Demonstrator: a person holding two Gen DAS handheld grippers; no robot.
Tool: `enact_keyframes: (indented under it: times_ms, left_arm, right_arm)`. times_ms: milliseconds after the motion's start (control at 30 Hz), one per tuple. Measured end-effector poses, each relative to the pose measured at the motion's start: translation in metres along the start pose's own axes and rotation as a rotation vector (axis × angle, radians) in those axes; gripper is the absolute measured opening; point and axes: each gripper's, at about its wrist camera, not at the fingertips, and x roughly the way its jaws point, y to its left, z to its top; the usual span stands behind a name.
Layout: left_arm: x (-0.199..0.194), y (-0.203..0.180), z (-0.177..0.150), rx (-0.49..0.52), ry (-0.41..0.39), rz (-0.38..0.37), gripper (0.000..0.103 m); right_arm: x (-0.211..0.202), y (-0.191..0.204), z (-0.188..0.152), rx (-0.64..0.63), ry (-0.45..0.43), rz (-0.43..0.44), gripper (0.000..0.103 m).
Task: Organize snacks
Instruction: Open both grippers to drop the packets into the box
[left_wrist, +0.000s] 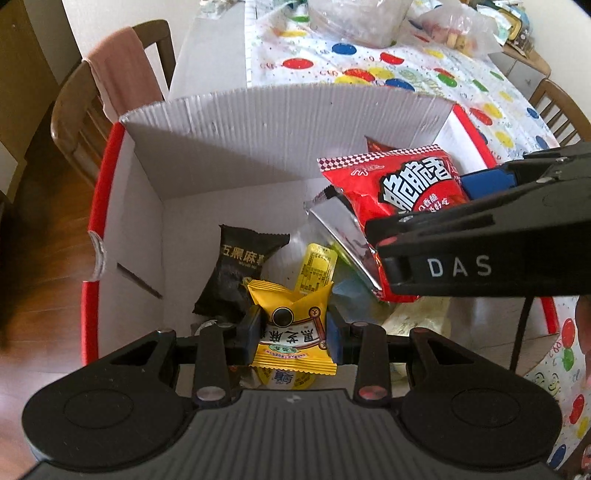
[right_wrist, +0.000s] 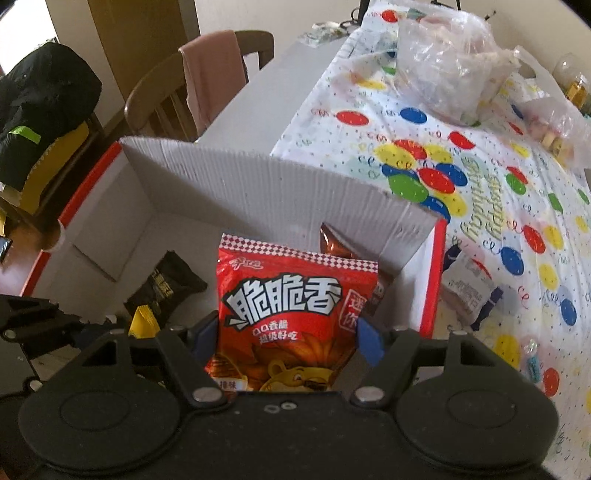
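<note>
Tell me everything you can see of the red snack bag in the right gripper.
The red snack bag is a glossy plastic pouch with a red-and-white checkered top seal, bold white Chinese characters and a golden cartoon animal low on its front. It looks sealed and puffy. The right gripper clamps its lower sides, holding it upright over the white cardboard box.

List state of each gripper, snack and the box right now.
left gripper: jaws shut on yellow packet, over the box
right gripper: jaws shut on red snack bag, over the box
black packet: lying loose in the box
cardboard box: open, flap upright
</note>
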Motion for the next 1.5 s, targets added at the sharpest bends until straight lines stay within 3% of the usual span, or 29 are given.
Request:
enact_keyframes:
  times_ms: [467, 667, 1000, 1100, 1267, 1500]
  left_arm:
    - [0.012, 0.003, -0.003, -0.018, 0.028, -0.02, 0.036]
    - [0.006, 0.004, -0.004, -0.027, 0.011, -0.025, 0.042]
    - [-0.02, 0.007, -0.009, -0.039, -0.048, -0.039, 0.05]
    - [-0.031, 0.008, -0.01, -0.047, -0.072, -0.045, 0.06]
    - [-0.05, 0.007, -0.011, -0.062, -0.125, -0.053, 0.063]
    - [-0.078, 0.002, -0.012, -0.061, -0.211, -0.048, 0.07]
  right_arm:
    - [0.0, -0.001, -0.005, 0.023, 0.005, 0.008, 0.076]
    - [-0.009, -0.003, -0.008, 0.04, -0.008, 0.03, 0.082]
    - [-0.043, -0.01, -0.014, 0.077, -0.075, 0.077, 0.085]
    - [-0.055, -0.013, -0.017, 0.09, -0.101, 0.088, 0.085]
    - [-0.077, -0.016, -0.022, 0.103, -0.15, 0.111, 0.085]
    - [-0.109, -0.021, -0.035, 0.102, -0.26, 0.122, 0.094]
